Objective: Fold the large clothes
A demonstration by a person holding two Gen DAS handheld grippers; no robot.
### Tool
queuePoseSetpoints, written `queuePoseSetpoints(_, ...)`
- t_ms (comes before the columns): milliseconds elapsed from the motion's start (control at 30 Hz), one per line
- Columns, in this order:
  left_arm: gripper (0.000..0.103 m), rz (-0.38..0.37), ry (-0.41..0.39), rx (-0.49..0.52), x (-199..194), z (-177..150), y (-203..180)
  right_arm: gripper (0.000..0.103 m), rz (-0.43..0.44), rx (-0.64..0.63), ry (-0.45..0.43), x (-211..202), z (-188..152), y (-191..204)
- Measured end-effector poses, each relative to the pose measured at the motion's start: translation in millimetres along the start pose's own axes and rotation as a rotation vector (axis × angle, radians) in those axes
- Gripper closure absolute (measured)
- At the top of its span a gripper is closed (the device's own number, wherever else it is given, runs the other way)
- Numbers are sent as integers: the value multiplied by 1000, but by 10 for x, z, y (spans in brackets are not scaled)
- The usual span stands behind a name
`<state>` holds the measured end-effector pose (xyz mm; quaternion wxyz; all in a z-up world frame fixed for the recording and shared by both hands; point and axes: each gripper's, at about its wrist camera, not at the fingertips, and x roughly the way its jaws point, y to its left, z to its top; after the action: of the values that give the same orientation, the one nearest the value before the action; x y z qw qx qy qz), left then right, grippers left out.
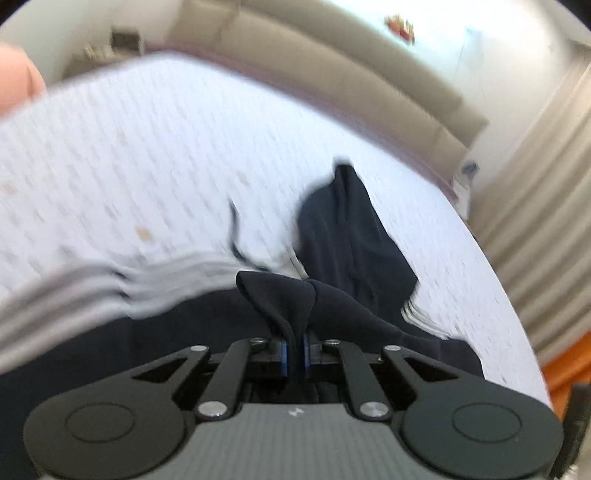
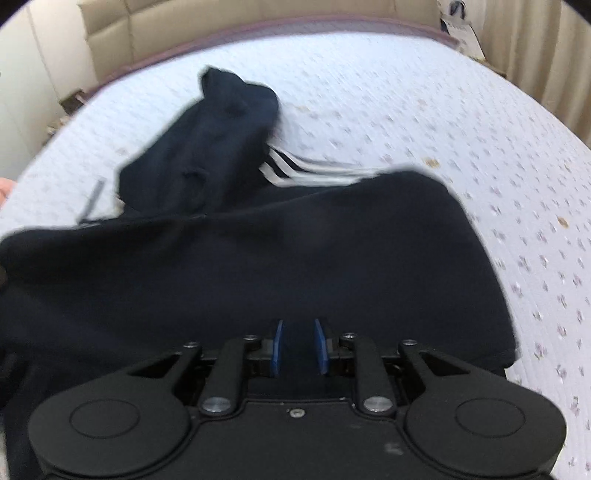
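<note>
**A:** ok so what's the left gripper (image 1: pixel 295 345) doing here? kinda blurry on my end

**B:** it's pinched nearly together on a bunched fold of the dark navy garment (image 1: pixel 354 229). you can see the cloth squeezed up between the blue pads (image 1: pixel 283 350) and puffing out just past them.

**A:** and the right gripper (image 2: pixel 300 345)?

**B:** jaws partly apart, blue pads either side of a strip of the same navy fabric (image 2: pixel 258 266). the cloth runs between them, but I honestly can't tell if the pads are pressing on it or just sitting around it.

**A:** where's the garment overall?

**B:** spread on the bed, on a white quilted bedspread (image 2: pixel 443 110) with a tiny floral print. the wide part lies right in front of both grippers. a narrower part stretches away toward the beige padded headboard (image 2: pixel 221 14). white stripes (image 2: pixel 295 168) show along one edge.

**A:** anything else?

**B:** beige curtains (image 1: pixel 546 162) off to the right in the left wrist view.
</note>
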<state>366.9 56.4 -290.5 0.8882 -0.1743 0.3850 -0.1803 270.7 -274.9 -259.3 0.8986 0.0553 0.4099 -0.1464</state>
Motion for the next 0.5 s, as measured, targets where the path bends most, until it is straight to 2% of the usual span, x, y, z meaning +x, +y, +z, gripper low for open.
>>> queuePoseSetpoints(67,89,41,44,-7,20,-3,100,78,32,-9,1,5,-18,64)
queuePoseSetpoints(100,86,72,115,15,160,-63,146,74,39,-19,11,36,-49,102)
queuePoseSetpoints(133,83,114,156,43,265,-130,172,68,33,-34,29,90,-84,138)
queuePoseSetpoints(167,78,167,187,81,362,-208,174,67,15,-54,69,182,-125,176)
queuePoseSetpoints(200,78,236,207,129,444,-275,150,67,3,-72,117,280,-142,198)
queuePoseSetpoints(267,72,303,145,170,353,-308,98,66,2,-112,103,229,-137,217)
queuePoseSetpoints(300,59,314,86,168,229,-295,79,66,0,-126,81,149,-98,217)
queuePoseSetpoints(333,51,310,13,164,85,-268,37,66,-6,-133,47,74,-64,215)
queuePoseSetpoints(367,35,286,-36,163,-5,-235,13,66,-11,-141,8,-22,-25,212)
queuePoseSetpoints(400,29,234,-78,166,-94,-224,-13,66,-10,-145,-22,-103,16,216)
queuePoseSetpoints(433,30,154,-81,167,-112,-213,-56,66,-7,-143,-45,-149,46,229)
queuePoseSetpoints(467,35,89,-52,162,-69,-188,-91,66,-4,-137,-58,-152,96,274)
queuePoseSetpoints(500,47,9,9,147,47,-193,-112,66,-1,-130,-56,-165,112,317)
